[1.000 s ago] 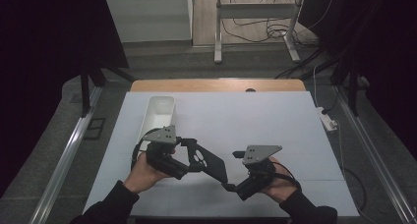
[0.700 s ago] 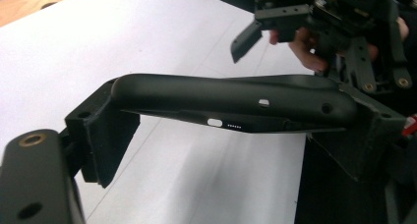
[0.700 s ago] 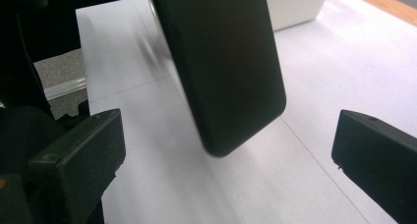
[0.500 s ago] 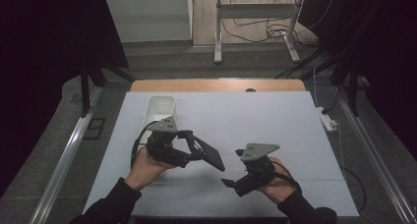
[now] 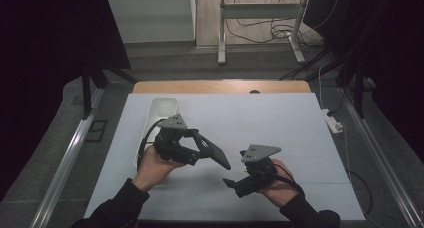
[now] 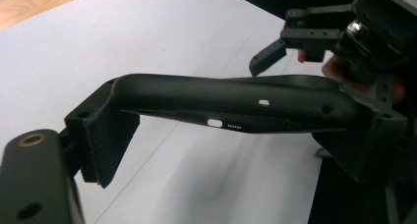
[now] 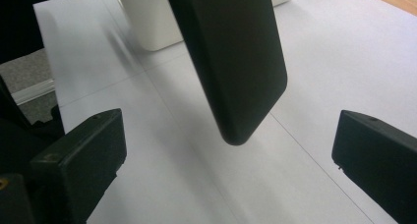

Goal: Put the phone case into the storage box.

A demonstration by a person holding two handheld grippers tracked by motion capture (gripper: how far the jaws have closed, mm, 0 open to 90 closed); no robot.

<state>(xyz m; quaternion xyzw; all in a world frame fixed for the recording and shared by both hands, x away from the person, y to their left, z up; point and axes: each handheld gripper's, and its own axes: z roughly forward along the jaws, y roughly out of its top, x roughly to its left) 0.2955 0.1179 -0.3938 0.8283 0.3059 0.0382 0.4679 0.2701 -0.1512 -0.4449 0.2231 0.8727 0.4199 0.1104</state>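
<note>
A thin, light, flexible and smooth black phone case (image 6: 231,106), pinched across its width by the left tool (image 5: 200,149) at frame centre above the counter (image 5: 280,118), was best taken by its free edges; the right tool (image 7: 228,160) was spread.

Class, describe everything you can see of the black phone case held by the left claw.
The phone case is matte black and looks like soft rubbery plastic, with rounded corners and small cut-outs and a row of tiny holes along one edge. It is empty and bows slightly. The left claw clamps it across its width, a pad on each long side, and holds it above the table, touching nothing else. Its free end points toward the open right claw, whose jaws stand apart on either side, short of it.
</note>
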